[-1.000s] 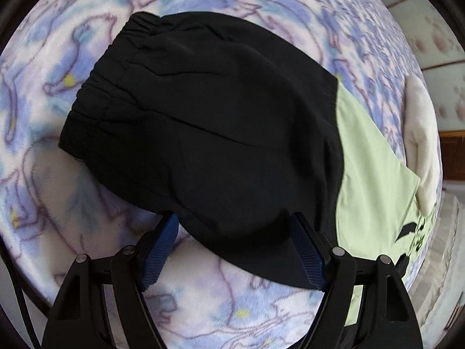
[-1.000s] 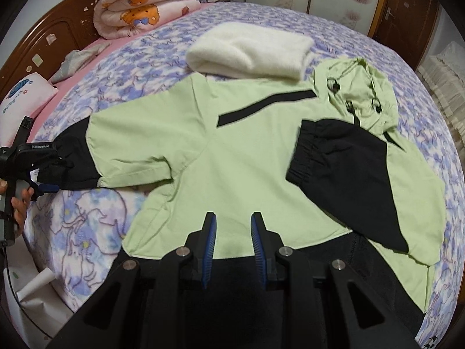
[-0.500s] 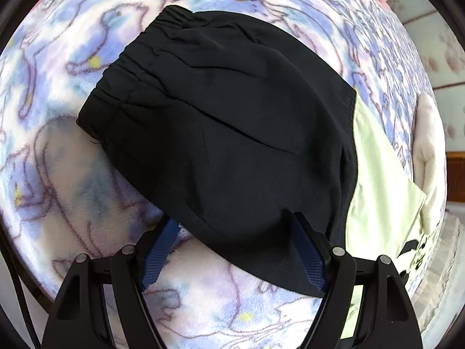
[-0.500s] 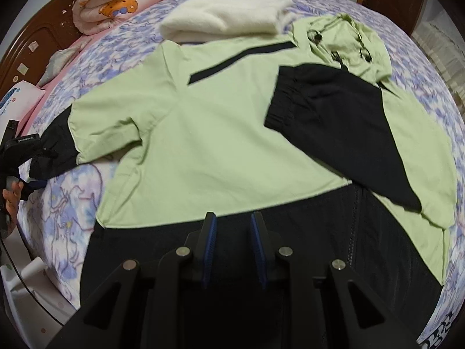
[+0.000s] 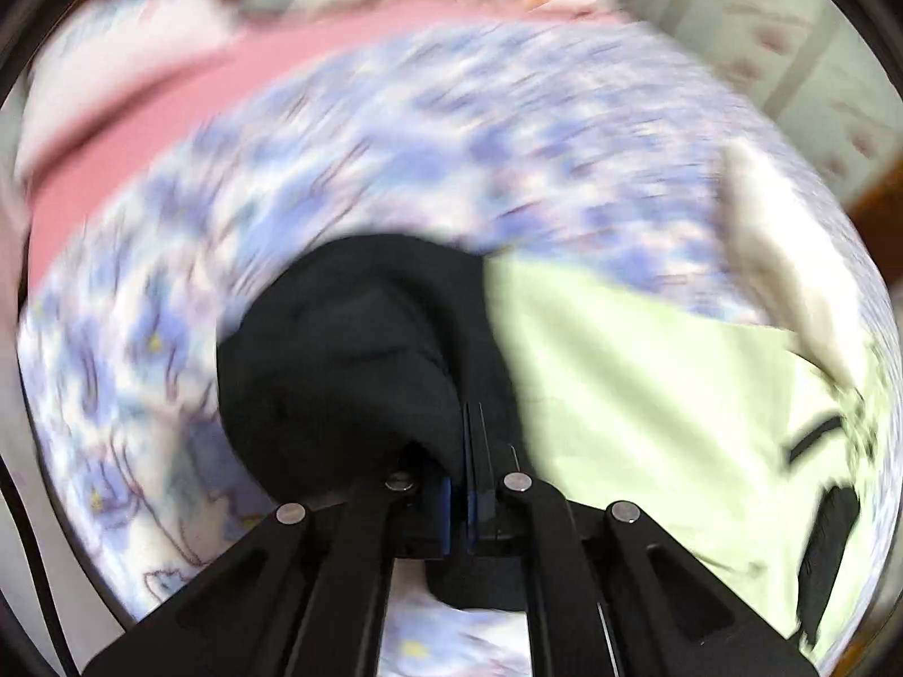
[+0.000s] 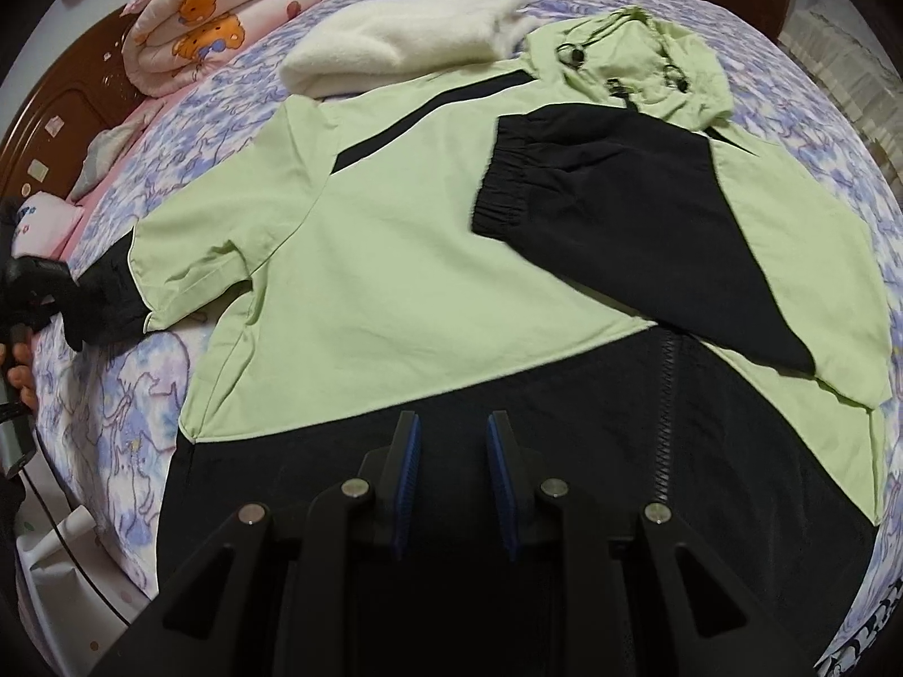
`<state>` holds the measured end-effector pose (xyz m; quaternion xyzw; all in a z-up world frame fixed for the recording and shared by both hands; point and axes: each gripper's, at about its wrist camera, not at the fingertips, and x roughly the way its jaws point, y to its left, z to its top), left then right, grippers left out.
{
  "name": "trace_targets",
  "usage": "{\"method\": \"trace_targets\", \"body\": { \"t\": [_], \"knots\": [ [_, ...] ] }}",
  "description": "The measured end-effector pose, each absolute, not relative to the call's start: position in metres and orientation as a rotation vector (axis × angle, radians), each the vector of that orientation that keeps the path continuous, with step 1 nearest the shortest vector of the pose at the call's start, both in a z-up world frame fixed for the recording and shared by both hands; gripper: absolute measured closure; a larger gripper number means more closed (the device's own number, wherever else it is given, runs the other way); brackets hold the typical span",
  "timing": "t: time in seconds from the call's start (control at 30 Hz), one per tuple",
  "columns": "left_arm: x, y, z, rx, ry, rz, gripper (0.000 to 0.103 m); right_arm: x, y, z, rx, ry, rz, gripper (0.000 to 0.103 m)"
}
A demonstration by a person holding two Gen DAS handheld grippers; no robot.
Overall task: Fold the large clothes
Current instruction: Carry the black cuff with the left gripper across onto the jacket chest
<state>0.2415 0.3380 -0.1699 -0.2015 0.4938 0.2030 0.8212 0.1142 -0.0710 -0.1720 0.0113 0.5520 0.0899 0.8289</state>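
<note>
Pinching the black cuff [image 5: 350,372] in our just-closed left gripper [image 5: 468,451], we ready the jacket's [image 6: 395,259] left sleeve to fold across, the right gripper [image 6: 454,474] slightly spread, empty.

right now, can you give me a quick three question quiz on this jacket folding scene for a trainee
1. True or false: the left tool is shut on the black cuff of the jacket's sleeve.
2. Which sleeve already lies folded across the green jacket? A) the one with its black end below the hood B) the one at the left tool C) neither
3. Fill in: the right tool hovers with nothing between its blue pads, over the jacket's ____ lower panel.

Key: 1 true; 2 A; 3 black
</note>
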Motion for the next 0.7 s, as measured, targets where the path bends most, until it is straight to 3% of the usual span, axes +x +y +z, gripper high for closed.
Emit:
{"method": "trace_targets", "body": {
  "t": [0.27,0.4,0.5,0.6,0.7],
  "knots": [
    [0.241,0.154,-0.094,-0.128,0.885,0.018,0.102,0.102,-0.120,-0.168,0.111,1.158,0.112,0.079],
    [0.237,0.053,-0.101,-0.071,0.906,-0.188,0.102,0.094,-0.154,-0.164,0.174,1.128,0.041,0.079],
    [0.224,0.001,-0.141,-0.038,0.953,-0.282,0.101,0.091,-0.183,-0.170,0.234,1.134,-0.019,0.078],
    [0.221,-0.030,-0.193,-0.009,1.081,-0.326,0.084,0.088,-0.205,-0.180,0.281,1.155,-0.062,0.078],
    [0.216,-0.030,-0.221,0.000,1.152,-0.346,0.060,0.085,-0.216,-0.186,0.289,1.162,-0.062,0.078]
  ]
}}
